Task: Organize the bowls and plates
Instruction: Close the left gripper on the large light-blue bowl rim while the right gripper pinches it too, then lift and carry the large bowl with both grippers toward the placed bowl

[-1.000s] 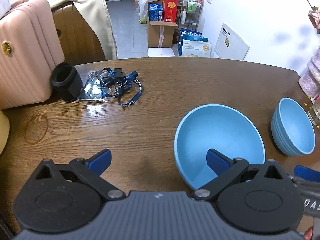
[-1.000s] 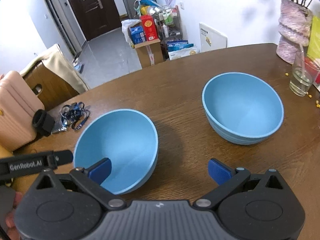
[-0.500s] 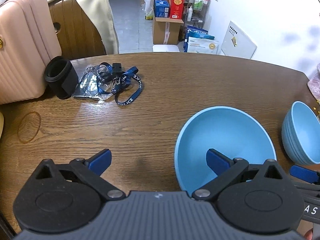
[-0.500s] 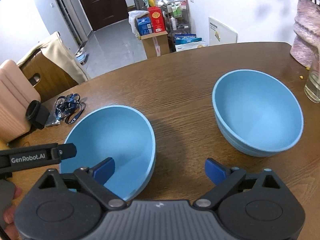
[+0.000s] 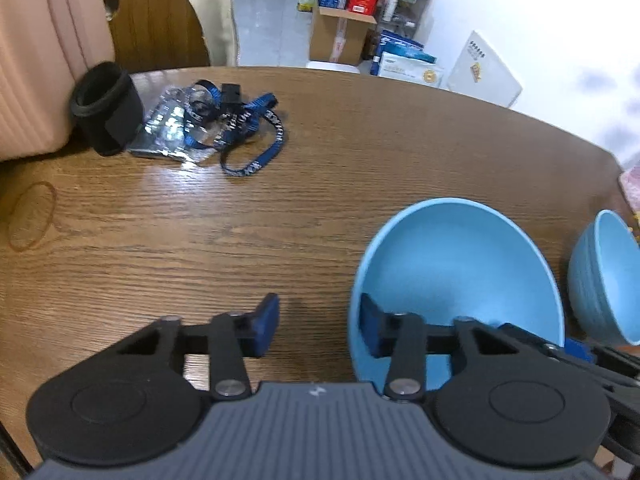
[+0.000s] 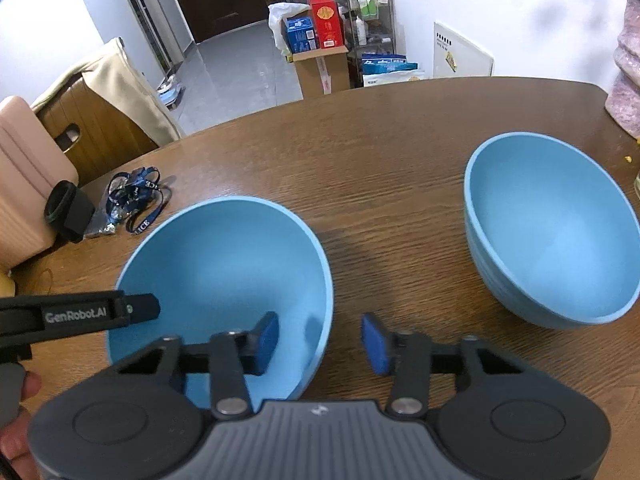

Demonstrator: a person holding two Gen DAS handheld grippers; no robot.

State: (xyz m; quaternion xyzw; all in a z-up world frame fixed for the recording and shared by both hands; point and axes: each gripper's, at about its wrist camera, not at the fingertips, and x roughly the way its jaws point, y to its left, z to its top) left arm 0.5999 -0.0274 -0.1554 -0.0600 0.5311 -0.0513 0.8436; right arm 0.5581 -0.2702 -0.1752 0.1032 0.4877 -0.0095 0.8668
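Two light-blue bowls stand apart on the brown wooden table (image 5: 360, 152). My left gripper (image 5: 318, 328) straddles the left rim of the nearer bowl (image 5: 460, 264). One pad is inside, the other outside over the table, and its jaws are closing with a gap still at the outer pad. My right gripper (image 6: 320, 342) straddles the right rim of the same bowl (image 6: 224, 256), also closing, with neither pad pressing the wall. The second bowl (image 6: 552, 236) sits to the right, untouched. The left gripper's black finger (image 6: 80, 314) shows at this bowl's left edge.
A black cuff (image 5: 106, 106), a blue lanyard (image 5: 240, 120) and a clear plastic pouch lie at the far left. A pink suitcase (image 5: 36, 60) and a chair draped in beige cloth stand behind them. A pink vase (image 6: 628, 80) stands at the far right edge.
Both grippers have sunk toward the nearer bowl. Their jaws have narrowed from wide open to a small gap across its rim.
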